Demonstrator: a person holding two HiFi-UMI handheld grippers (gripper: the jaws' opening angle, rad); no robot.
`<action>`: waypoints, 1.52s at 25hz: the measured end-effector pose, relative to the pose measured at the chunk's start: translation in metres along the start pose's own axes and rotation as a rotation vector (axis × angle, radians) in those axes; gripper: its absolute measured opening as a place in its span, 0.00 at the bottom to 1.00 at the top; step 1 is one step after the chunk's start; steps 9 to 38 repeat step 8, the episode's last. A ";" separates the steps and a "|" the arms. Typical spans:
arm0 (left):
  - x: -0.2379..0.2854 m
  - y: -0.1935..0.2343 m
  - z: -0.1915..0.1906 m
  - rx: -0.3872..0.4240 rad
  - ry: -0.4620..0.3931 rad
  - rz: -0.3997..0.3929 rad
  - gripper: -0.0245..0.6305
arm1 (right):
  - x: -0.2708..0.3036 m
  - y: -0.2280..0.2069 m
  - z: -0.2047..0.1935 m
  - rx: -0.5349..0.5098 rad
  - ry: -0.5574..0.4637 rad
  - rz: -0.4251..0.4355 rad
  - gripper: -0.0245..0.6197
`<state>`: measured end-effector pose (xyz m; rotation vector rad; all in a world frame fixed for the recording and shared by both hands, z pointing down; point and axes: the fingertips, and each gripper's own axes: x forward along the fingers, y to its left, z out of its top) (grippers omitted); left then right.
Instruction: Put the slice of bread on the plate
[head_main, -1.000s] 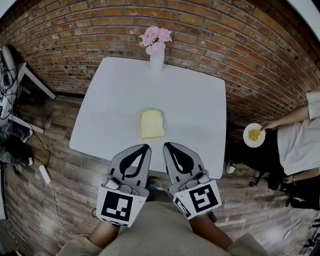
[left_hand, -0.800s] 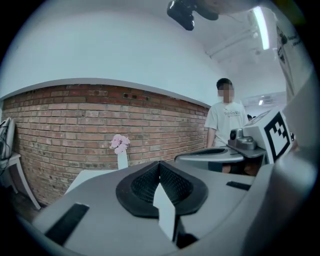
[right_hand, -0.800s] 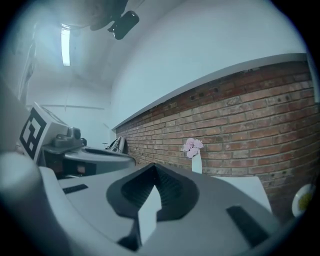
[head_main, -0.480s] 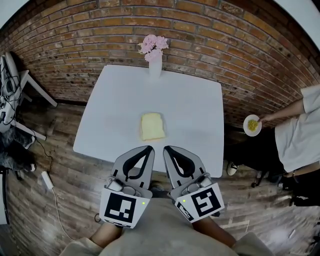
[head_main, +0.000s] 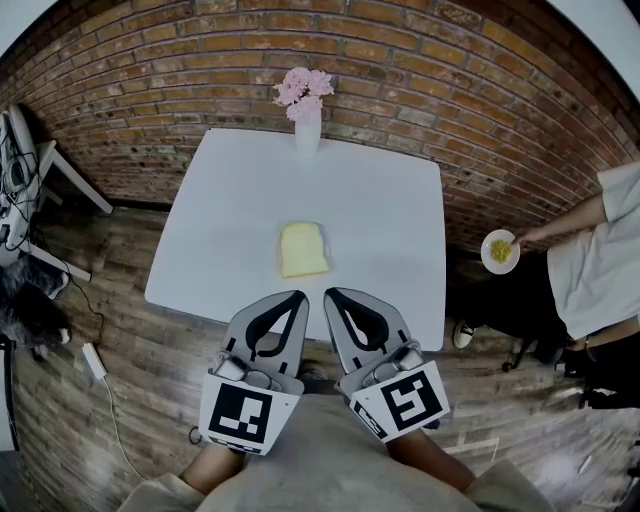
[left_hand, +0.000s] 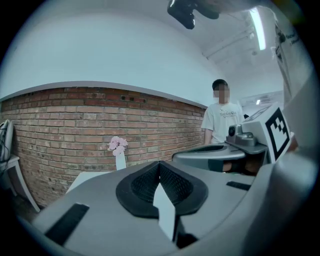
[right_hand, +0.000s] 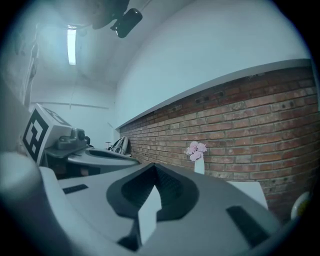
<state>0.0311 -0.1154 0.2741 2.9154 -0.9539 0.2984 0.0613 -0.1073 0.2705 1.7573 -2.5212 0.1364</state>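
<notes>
A pale yellow slice of bread lies flat in the middle of the white table. My left gripper and right gripper hover side by side just short of the table's near edge, below the bread in the head view. Both are shut with nothing between their jaws. They point about level towards the brick wall, as the left gripper view and the right gripper view show. A person at the right holds a small white plate with yellow food on it, off the table.
A white vase of pink flowers stands at the table's far edge against the brick wall. White furniture and cables sit at the left on the wooden floor. The person stands right of the table.
The head camera has shifted, so the table sits a little lower in the picture. Both grippers stay shut and side by side, barely moved. The bread lies where it was.
</notes>
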 end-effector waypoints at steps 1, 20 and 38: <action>0.000 0.000 -0.001 0.001 0.002 0.000 0.05 | 0.000 0.001 0.000 -0.001 0.000 0.003 0.05; -0.002 0.003 -0.002 0.003 0.009 -0.004 0.05 | 0.004 0.005 -0.002 -0.009 0.013 0.013 0.05; -0.002 0.003 -0.002 0.003 0.009 -0.004 0.05 | 0.004 0.005 -0.002 -0.009 0.013 0.013 0.05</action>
